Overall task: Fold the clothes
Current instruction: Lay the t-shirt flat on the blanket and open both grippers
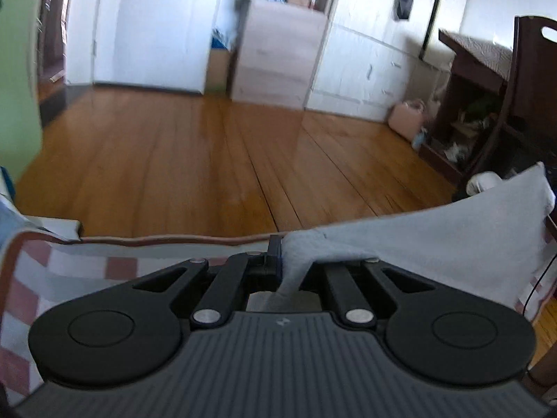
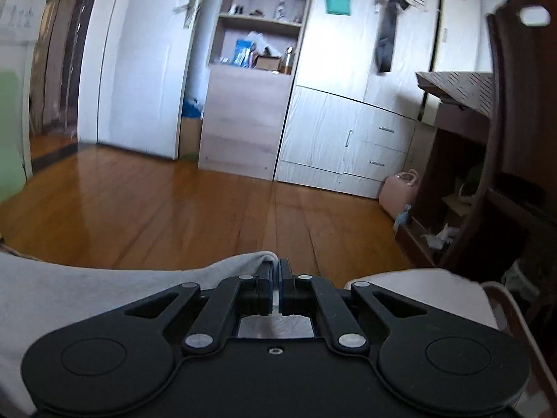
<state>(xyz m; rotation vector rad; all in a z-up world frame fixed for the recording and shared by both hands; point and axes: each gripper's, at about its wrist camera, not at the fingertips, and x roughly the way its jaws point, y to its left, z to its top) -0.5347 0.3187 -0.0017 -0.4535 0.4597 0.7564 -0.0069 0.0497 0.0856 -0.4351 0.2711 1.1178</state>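
Your left claw point(image 1: 278, 254) is clamped on the grey cloth point(image 1: 435, 244), your right claw point(image 2: 276, 271) on its other corner, the cloth stretched between them above the checked bed point(image 1: 69, 264); open wooden floor point(image 1: 209, 160) lies ahead.

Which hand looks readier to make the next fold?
Neither clearly: the left hand-held gripper and the right hand-held gripper each pinch the grey cloth, stretched between them.
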